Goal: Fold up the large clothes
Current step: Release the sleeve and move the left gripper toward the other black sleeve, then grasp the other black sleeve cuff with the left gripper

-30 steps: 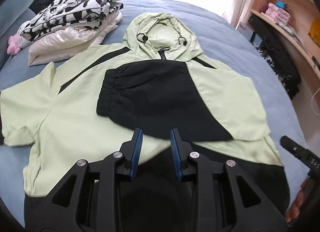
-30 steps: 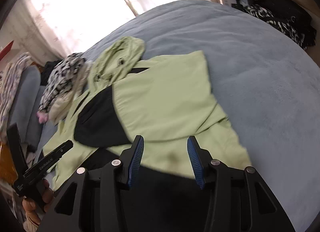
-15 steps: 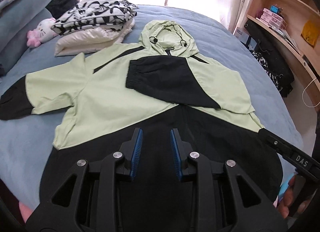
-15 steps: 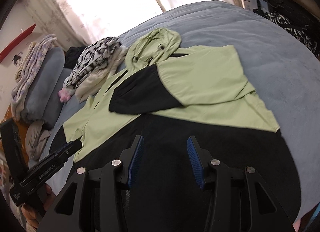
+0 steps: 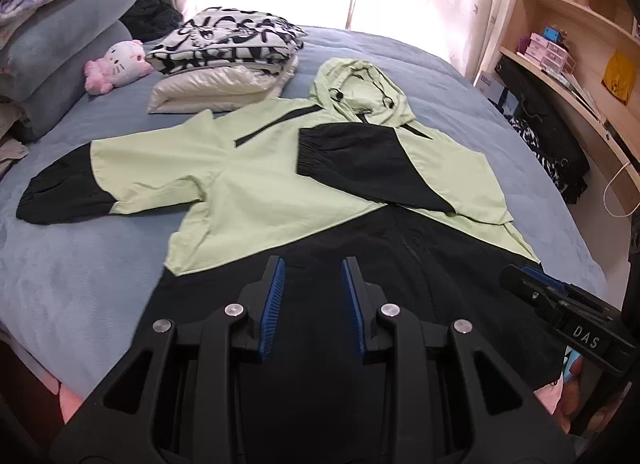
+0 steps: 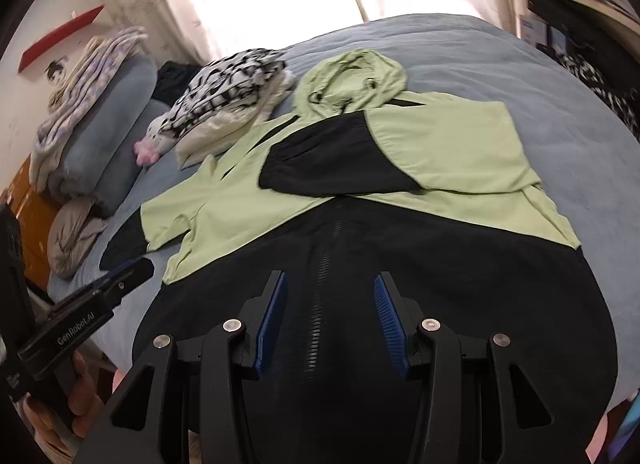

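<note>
A light green and black hooded jacket [image 5: 256,191] lies flat on the blue bed, hood away from me, black hem nearest. Its right sleeve [image 5: 360,163] is folded across the chest, black cuff near the middle. Its left sleeve [image 5: 80,187] is spread out to the left. The jacket also shows in the right wrist view [image 6: 440,143]. My left gripper [image 5: 313,268] is open and empty above the black hem. My right gripper [image 6: 330,284] is open and empty above the hem near the zip [image 6: 320,304]. Each gripper shows at the edge of the other's view.
A stack of folded clothes [image 5: 224,59] sits beyond the jacket at the back left, a pink plush toy [image 5: 116,67] and pillows [image 5: 60,47] left of it. Shelves [image 5: 580,63] and dark clothing [image 5: 552,143] stand to the right of the bed [image 5: 60,284].
Both grippers have pulled back toward the hem and risen, so the whole jacket now shows. The jacket itself has not moved. Both grippers stay open.
</note>
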A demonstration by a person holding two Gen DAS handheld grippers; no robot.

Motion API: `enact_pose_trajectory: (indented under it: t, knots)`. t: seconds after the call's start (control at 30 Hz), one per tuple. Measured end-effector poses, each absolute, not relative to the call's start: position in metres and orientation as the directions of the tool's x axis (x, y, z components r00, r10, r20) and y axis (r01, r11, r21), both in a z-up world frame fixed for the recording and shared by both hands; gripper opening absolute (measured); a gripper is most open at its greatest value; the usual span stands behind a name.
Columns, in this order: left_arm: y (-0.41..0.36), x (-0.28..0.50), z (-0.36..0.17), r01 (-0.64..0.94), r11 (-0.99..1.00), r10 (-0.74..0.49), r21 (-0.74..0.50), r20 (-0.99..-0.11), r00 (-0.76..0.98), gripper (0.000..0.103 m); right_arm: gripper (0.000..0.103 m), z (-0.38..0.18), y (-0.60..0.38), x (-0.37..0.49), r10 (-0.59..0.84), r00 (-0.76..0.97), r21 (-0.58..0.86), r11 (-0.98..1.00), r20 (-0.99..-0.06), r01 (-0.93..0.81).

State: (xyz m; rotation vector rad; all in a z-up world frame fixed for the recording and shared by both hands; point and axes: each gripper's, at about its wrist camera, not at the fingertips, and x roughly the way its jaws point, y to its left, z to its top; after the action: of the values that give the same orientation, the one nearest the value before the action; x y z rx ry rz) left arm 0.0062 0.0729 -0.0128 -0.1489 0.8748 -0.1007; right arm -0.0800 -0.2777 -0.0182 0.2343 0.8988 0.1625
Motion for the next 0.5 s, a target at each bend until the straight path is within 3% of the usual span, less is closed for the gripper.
enact_pose_trajectory:
  t: [0.5]
  knots:
    - [0.175,0.004,-0.005,-0.088,0.963,-0.131,-0.256,-0.726,0.675,0.046,0.046,0.019,-0.155,-0.054,0.267,0.62,0.175,0.963,-0.738,-0.206]
